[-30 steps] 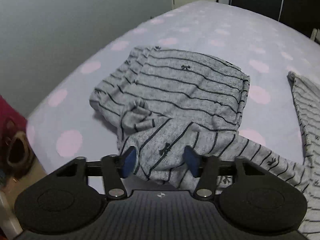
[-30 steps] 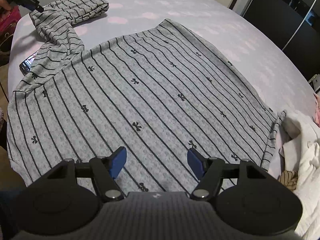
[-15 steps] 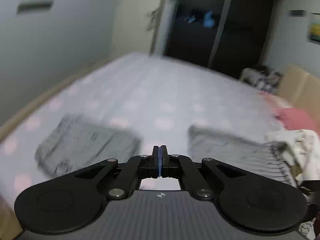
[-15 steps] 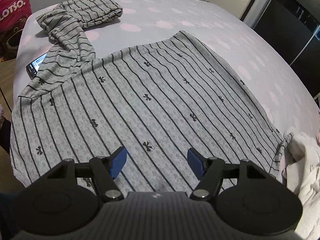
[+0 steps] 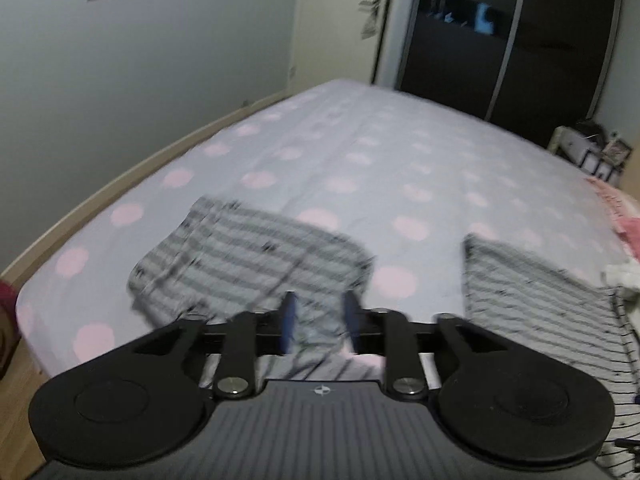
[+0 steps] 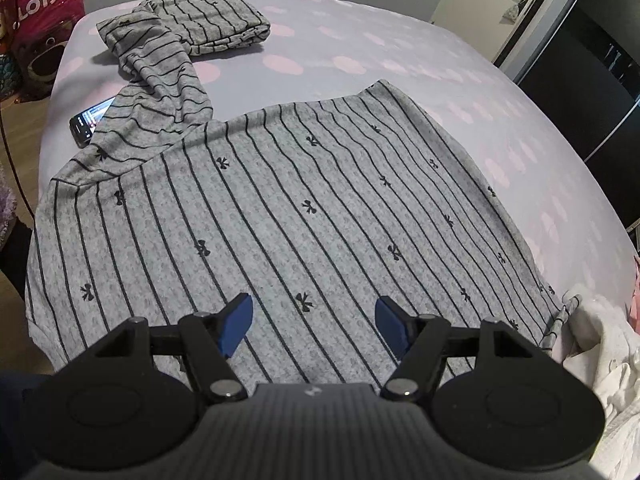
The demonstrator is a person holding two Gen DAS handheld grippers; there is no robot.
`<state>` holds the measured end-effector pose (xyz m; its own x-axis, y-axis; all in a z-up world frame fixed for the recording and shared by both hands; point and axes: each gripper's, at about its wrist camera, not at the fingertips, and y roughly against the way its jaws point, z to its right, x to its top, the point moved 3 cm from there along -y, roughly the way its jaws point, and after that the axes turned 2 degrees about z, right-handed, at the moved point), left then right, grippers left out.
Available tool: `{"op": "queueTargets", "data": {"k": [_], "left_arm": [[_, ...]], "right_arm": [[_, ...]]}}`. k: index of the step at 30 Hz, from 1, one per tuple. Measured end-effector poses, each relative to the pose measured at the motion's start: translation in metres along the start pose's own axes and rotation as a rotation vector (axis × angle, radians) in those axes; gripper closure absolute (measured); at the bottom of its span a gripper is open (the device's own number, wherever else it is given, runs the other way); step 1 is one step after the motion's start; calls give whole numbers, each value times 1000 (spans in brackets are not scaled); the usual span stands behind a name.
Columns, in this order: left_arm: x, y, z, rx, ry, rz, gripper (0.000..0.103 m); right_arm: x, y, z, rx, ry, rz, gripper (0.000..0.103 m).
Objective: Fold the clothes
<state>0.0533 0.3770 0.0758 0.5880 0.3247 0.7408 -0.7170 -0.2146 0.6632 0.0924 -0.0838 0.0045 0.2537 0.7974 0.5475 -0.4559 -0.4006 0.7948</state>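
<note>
Striped shirt [image 6: 304,216] lies flat across the bed [image 6: 360,44], one sleeve [image 6: 160,80] trailing toward 11 o'clock beside a folded garment [image 6: 212,16]. Soft, light knit; will sag, so best taken at hem corners. Right gripper [image 6: 312,322] jaws apart, empty; left gripper [image 5: 316,322] jaws apart over the sleeve.

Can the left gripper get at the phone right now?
Probably not cleanly: the phone lies half under the striped sleeve, so the open left gripper would have to move that cloth first.

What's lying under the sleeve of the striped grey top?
A phone with a lit screen lies on the bed sheet, one end tucked under the sleeve of the striped grey top. How far it reaches beneath is covered.
</note>
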Motion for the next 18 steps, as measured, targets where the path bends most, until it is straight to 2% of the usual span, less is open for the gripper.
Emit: {"op": "queueTargets", "data": {"k": [1,2,6,10,15,16,18], "left_arm": [[-5,-8,-6,14,6,-18,52],[-10,-15,-12,23,9,-39,50],[-34,-48,-44,93,72,-140,49],[-57,-76,-85,152,221,-232,47],[-80,-97,-114,136,371,-337,47],[-82,-99,-117,112,402,-342,51],[-84,-100,-120,59,456,-346,77]], "right_arm": [[0,0,-1,0,4,0,32],[0,-1,-1,0,8,-1,32],[-1,-2,-3,0,22,-2,32],[-2,-4,-5,-1,32,-7,32],[-6,-9,-7,-5,53,-23,32],[-6,-10,-8,-5,56,-26,32],[-7,-12,-9,-3,61,-32,32]]}}
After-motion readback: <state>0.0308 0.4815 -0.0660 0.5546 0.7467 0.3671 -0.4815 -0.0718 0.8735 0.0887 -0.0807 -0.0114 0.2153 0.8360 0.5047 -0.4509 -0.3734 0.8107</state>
